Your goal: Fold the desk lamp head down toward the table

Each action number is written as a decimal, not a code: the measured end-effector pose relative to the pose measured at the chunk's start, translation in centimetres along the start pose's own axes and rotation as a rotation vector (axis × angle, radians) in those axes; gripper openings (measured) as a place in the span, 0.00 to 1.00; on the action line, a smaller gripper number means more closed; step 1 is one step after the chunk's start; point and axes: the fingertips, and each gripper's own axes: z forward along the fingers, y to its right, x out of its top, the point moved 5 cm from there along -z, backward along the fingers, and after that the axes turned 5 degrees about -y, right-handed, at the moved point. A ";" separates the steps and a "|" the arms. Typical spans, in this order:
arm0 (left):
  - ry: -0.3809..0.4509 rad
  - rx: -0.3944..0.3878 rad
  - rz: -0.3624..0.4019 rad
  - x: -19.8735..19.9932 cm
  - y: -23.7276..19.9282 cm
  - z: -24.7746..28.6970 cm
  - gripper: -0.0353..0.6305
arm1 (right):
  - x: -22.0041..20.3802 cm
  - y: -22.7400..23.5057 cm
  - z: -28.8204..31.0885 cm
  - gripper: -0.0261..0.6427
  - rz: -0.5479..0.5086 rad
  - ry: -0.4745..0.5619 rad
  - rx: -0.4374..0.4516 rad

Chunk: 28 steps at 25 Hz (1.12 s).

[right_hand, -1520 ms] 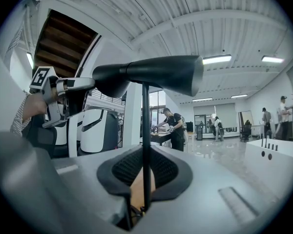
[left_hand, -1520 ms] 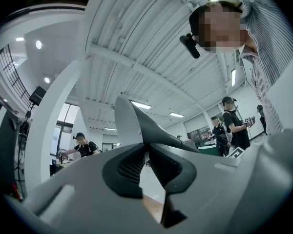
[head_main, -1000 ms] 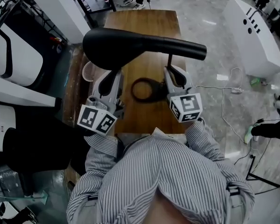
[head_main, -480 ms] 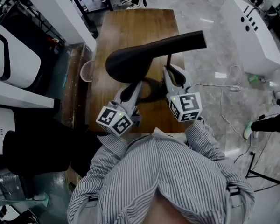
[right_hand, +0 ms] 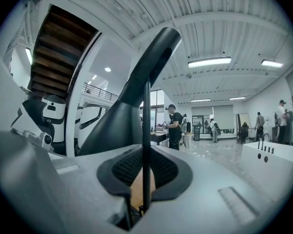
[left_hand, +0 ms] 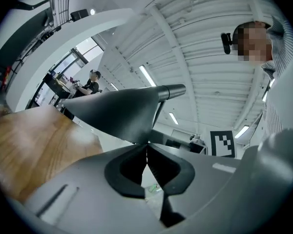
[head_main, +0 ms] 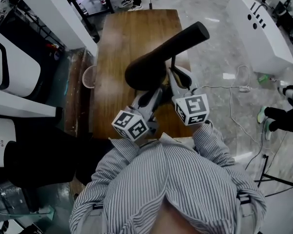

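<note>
From the head view, the black lamp head (head_main: 158,58) slants over the wooden surface (head_main: 119,38), with its broad end low and near you and its narrow end raised toward the far right. Your left claw (head_main: 155,93) reaches up under the broad end. Your right claw (head_main: 174,75) sits just beside it on the thin lamp stem (head_main: 173,62). Both marker cubes sit close to your striped shirt (head_main: 171,179).

In the left gripper view, your left claw (left_hand: 147,151) is clenched. Its dark pads meet on the lower edge of the lamp head (left_hand: 115,113), which tapers down to a point right between them. The head spreads up and to the left from there, above the surface (left_hand: 27,140). The stem (left_hand: 157,116) shows as a thin line behind it.

In the right gripper view, your right claw (right_hand: 145,179) is closed on the lamp stem (right_hand: 146,130). The stem runs straight up between the ribbed pads. The lamp head (right_hand: 129,106) rises just left of the stem, wide at the bottom and narrowing toward the upper right. A sliver of the wooden surface (right_hand: 136,189) shows low between the jaws. A few people (right_hand: 175,126) stand far back in the hall.
</note>
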 end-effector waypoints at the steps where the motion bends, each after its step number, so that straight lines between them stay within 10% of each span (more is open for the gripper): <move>1: -0.007 0.008 0.013 0.0 0.0 0.0 0.06 | 0.0 0.0 -0.1 0.10 -0.010 -0.003 0.001; 28: -0.132 0.161 0.162 -1.4 4.5 -1.0 0.04 | -2.4 -4.0 -8.4 0.04 0.171 -0.056 0.089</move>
